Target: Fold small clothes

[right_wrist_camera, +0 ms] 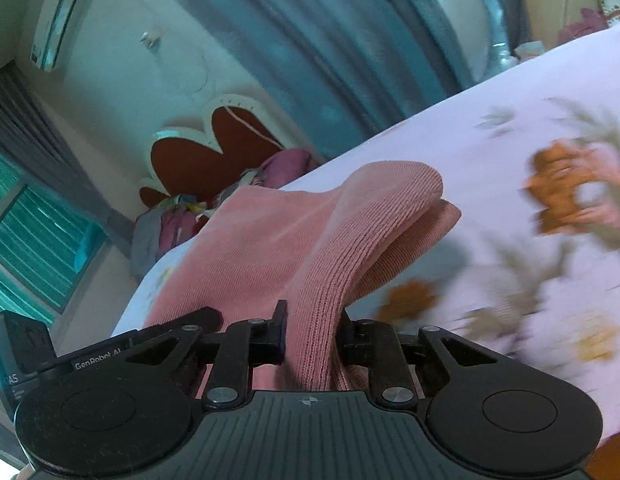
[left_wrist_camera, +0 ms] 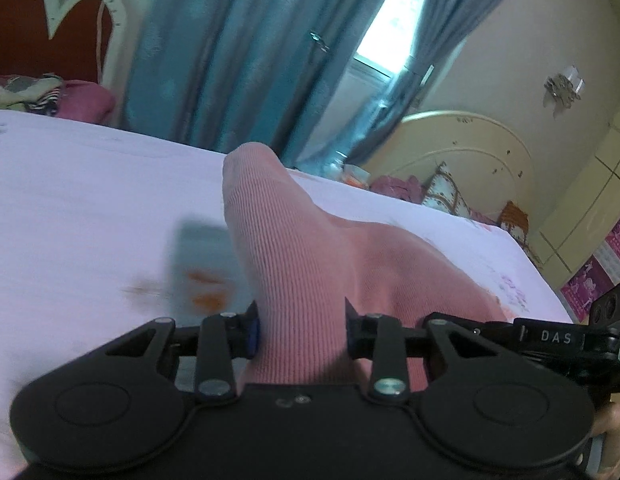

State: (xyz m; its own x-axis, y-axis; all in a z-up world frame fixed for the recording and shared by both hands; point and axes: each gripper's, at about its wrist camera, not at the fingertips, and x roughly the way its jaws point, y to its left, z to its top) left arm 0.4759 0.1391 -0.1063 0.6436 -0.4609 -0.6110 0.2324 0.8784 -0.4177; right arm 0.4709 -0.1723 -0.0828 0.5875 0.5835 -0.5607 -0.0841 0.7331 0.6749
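A pink ribbed knit garment [left_wrist_camera: 310, 248] is lifted above the bed. My left gripper [left_wrist_camera: 302, 334] is shut on one part of it, and the cloth bulges up and forward between the jaws. In the right wrist view the same pink garment [right_wrist_camera: 310, 240] is pinched in my right gripper [right_wrist_camera: 312, 334], with a folded flap sticking out to the right. The right gripper's body [left_wrist_camera: 558, 338] shows at the right edge of the left wrist view, close beside the left one.
A pale lilac bedsheet with orange and grey flower prints [right_wrist_camera: 510, 240] covers the bed [left_wrist_camera: 90, 200]. A red heart-shaped headboard [left_wrist_camera: 50, 32] and a pile of clothes [right_wrist_camera: 182, 216] lie at the far end. Blue curtains [left_wrist_camera: 238, 52] hang behind.
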